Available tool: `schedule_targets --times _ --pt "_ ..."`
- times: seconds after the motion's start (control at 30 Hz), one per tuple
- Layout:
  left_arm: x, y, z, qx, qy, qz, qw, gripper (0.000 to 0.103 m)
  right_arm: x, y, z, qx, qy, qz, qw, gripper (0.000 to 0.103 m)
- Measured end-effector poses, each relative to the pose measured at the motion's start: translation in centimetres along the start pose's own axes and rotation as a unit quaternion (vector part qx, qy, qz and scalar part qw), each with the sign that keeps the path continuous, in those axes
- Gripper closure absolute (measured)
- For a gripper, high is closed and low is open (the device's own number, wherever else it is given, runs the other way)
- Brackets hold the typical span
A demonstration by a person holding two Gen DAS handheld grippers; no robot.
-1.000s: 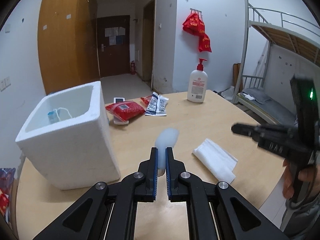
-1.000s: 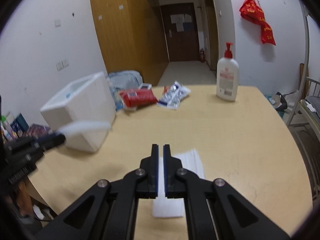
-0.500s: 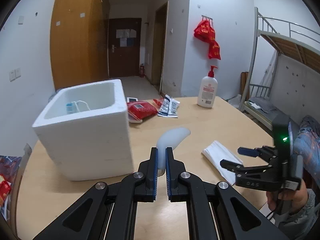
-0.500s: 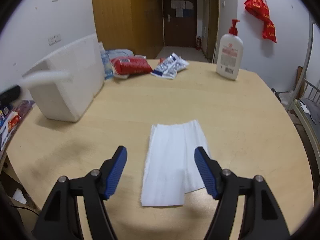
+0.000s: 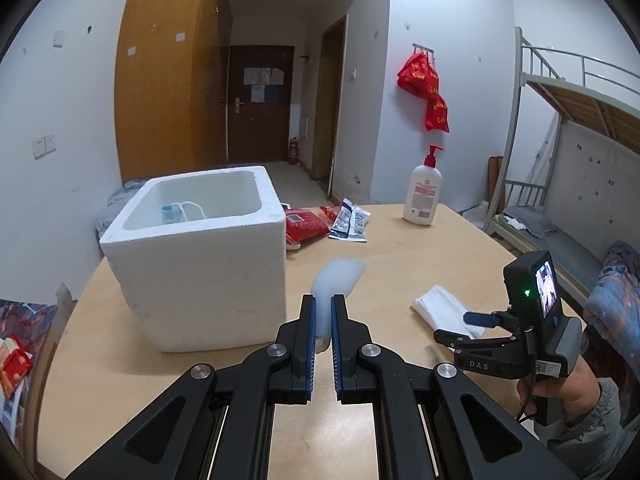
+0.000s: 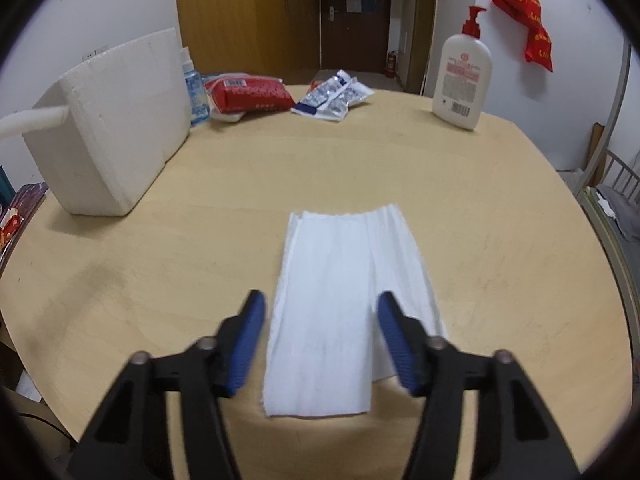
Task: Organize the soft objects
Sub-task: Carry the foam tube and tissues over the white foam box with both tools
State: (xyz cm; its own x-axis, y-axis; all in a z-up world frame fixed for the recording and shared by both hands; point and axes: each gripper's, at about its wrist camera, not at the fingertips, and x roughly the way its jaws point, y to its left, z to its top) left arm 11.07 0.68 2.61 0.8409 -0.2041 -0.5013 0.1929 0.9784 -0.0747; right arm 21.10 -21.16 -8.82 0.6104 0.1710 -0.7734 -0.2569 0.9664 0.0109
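My left gripper (image 5: 323,320) is shut on a soft white piece (image 5: 338,276), which sticks out ahead of the pads, blurred, just right of the white foam box (image 5: 200,264). In the right wrist view the same piece (image 6: 32,120) shows at the far left beside the foam box (image 6: 112,136). A folded white tissue (image 6: 348,248) lies flat on the table. My right gripper (image 6: 320,300) hangs low over its near end with its jaws closing, one blue pad on each side and neither pressing on it. The left wrist view shows that gripper (image 5: 462,327) over the tissue (image 5: 440,304).
A lotion pump bottle (image 6: 462,80) stands at the table's far right. A red packet (image 6: 250,94) and silvery-blue packets (image 6: 334,98) lie at the back. Inside the box sits a small blue-labelled item with a white cord (image 5: 172,213). A bunk bed (image 5: 560,120) stands right of the table.
My right gripper went from shut to wide open, sank closer to the tissue, and its jaws have since narrowed. The left gripper drifted along with the white piece still held.
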Motion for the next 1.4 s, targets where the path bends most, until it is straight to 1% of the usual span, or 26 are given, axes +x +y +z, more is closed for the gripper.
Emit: schedule_targets --times 0.03,0.07,0.2,0.3,0.37,0.43,0.5,0.53,0.63,0.87,1.13,1.4 --pt "-0.1 0.1 0.0 -0.001 0.000 0.001 1.0000 0.095 0.2 -0.1 -0.1 0.002 0.004 -0.003 1.000 0.054" --pt "-0.1 0.2 -0.1 -0.002 -0.001 0.002 1.0000 0.095 0.3 -0.2 -0.2 0.003 0.008 -0.005 1.000 0.056" --pt "-0.3 0.3 -0.1 -0.006 -0.003 0.002 1.0000 0.095 0.5 0.0 -0.5 -0.003 0.010 -0.018 1.000 0.060" --pt "-0.4 0.3 -0.1 -0.004 -0.005 0.002 1.0000 0.095 0.4 0.1 -0.5 -0.006 0.007 -0.020 1.000 0.074" --pt "-0.4 0.3 -0.2 -0.005 -0.005 0.001 1.0000 0.095 0.4 -0.1 -0.5 -0.003 0.006 -0.023 1.000 0.087" --pt "-0.5 0.4 -0.3 -0.004 -0.005 0.002 1.0000 0.095 0.4 -0.3 -0.5 0.001 0.004 -0.025 1.000 0.093" --pt "-0.7 0.5 -0.4 -0.005 -0.005 0.001 1.0000 0.095 0.1 -0.8 -0.4 0.015 0.002 -0.013 1.000 0.095" --pt "-0.8 0.5 -0.3 -0.007 -0.006 0.002 1.0000 0.095 -0.5 -1.0 -0.3 0.024 -0.009 -0.008 1.000 0.095" --pt "-1.2 0.8 -0.1 -0.010 -0.010 0.004 0.9999 0.095 -2.6 -1.0 0.4 0.027 -0.039 0.002 0.999 0.095" --pt "-2.0 0.6 0.0 -0.008 -0.019 0.004 0.9998 0.095 -6.4 0.0 1.4 0.027 -0.086 0.023 0.996 0.095" --pt "-3.0 0.8 0.2 -0.013 -0.030 0.018 0.9993 0.095 -8.6 2.1 2.0 0.008 -0.119 0.043 0.992 0.095" --pt "-4.1 1.7 0.3 -0.022 -0.039 0.035 0.9984 0.095 -10.2 4.0 3.0 -0.011 -0.146 0.073 0.987 0.095"
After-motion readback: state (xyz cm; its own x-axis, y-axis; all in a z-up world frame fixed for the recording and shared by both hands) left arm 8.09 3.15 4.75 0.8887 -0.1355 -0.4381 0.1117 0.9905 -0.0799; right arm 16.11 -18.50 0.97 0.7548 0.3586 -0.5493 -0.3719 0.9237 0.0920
